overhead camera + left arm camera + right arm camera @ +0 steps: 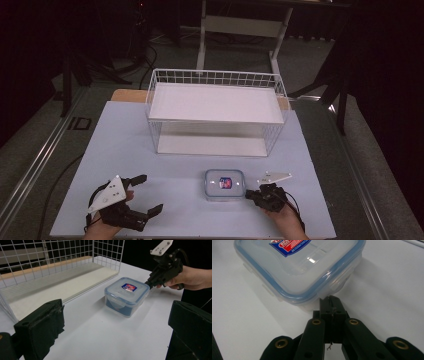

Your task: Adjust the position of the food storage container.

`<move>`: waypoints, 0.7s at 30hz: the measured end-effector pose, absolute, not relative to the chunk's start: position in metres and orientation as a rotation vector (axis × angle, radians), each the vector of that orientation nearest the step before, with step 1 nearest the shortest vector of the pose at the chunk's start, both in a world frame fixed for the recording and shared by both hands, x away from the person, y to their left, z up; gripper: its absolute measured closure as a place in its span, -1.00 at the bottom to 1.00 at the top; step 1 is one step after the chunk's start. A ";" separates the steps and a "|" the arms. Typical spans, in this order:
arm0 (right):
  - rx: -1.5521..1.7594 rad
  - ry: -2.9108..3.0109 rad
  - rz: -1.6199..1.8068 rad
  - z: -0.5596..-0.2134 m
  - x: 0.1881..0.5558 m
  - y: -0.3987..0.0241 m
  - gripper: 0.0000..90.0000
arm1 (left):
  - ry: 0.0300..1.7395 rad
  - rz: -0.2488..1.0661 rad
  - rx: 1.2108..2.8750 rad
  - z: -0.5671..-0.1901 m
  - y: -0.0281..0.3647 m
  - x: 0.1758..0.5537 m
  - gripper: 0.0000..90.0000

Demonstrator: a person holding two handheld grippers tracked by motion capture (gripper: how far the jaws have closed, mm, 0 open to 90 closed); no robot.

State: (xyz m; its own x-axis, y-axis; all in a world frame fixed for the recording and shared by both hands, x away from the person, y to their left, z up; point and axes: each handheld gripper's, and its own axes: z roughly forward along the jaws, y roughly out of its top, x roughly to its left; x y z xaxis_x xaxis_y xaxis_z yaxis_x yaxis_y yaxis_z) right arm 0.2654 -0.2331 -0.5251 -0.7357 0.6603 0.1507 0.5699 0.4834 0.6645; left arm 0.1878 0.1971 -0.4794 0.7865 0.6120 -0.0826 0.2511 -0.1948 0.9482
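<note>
A clear plastic food box [224, 184] [127, 293] [297, 267] with a blue-rimmed lid and a red and blue label sits on the white table near its front edge. My right gripper [248, 194] [147, 283] [331, 300] is shut with nothing between its jaws. Its tips rest against the box's right side, just under the lid rim. My left gripper [150, 194] [116, 327] stands open at the front left, well apart from the box, which lies ahead of its jaws in the left gripper view.
A white wire basket [215, 79] [50, 255] with an open front and a flat shelf on top stands behind the box at the back of the table. The table's front edge [200, 235] runs just below both hands.
</note>
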 end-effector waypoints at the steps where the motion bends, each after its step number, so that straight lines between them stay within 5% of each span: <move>1: 1.076 2.596 1.084 -0.525 0.266 -0.232 1.00 | 0.671 0.375 1.778 -0.479 0.197 0.188 -0.97; 21: 1.116 2.552 1.122 -0.519 0.273 -0.230 1.00 | 0.668 0.367 1.791 -0.480 0.194 0.188 -0.97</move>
